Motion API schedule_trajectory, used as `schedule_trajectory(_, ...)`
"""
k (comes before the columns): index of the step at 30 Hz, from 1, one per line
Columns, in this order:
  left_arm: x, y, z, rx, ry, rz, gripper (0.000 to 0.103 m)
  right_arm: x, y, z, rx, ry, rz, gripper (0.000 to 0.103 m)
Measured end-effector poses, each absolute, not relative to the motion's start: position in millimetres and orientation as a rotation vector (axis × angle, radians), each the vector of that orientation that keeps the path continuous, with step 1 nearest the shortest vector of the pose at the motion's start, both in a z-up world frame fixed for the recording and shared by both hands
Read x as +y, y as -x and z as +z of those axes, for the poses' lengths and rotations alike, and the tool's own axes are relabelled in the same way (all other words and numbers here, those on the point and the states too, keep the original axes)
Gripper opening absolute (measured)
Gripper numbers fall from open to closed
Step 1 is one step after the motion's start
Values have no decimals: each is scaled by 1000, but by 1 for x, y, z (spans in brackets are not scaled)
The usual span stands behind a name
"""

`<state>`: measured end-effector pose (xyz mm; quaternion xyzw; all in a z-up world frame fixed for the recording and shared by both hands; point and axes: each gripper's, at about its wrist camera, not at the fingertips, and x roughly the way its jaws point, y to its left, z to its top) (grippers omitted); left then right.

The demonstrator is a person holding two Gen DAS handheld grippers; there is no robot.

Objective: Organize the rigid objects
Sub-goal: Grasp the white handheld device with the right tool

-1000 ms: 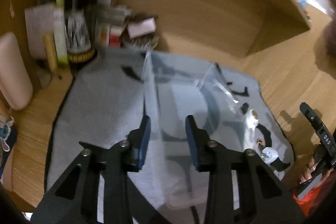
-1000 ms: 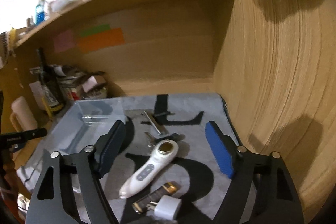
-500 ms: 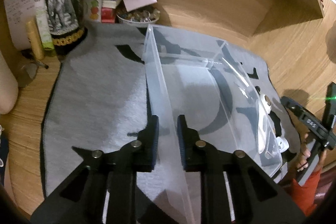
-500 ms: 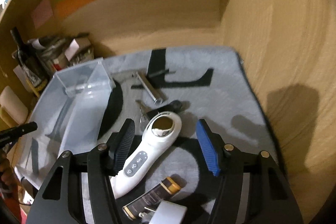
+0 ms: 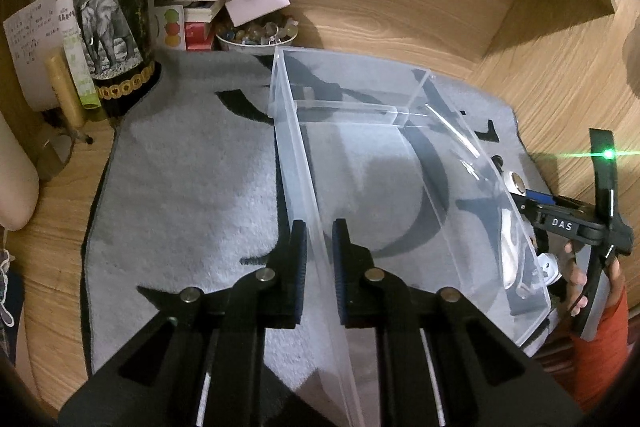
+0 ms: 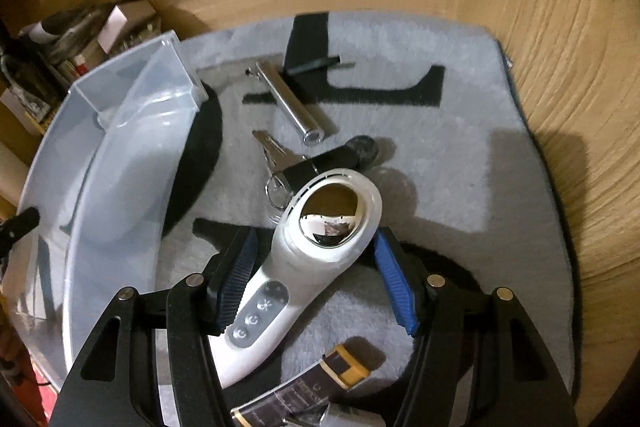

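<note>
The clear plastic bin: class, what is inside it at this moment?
The clear plastic bin holds no loose object; only the grey mat shows through its floor. Its near end is cut off by the left hand-held gripper, shut on the bin's wall.

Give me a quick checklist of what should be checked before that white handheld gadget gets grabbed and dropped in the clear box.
1. Right gripper jaws astride the white device: ok, open, not closed yet.
2. Left gripper steadying the clear bin by its wall: ok.
3. Bin has room inside: ok, nothing visible in it.
4. Keys touching the device's head, may drag along: cannot tell.
5. Dark tube clear of the handle: cannot tell.
</note>
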<state>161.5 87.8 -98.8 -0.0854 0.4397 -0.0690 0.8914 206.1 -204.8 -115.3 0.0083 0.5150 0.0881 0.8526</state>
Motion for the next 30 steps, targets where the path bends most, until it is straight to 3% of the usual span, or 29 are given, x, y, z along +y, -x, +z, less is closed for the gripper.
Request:
schedule_trajectory(6,85,-160,-99,895,151,-137,12,-201,-214,-124,1130,-5,172,54)
schedule_trajectory(13,87,-159,-99,892,170,-139,12,-196,-210,-120,1081,51,143,41)
schedule_trajectory(30,87,-160,-98,899,178,-135,12,-181,-178,-36,765,84,178,38)
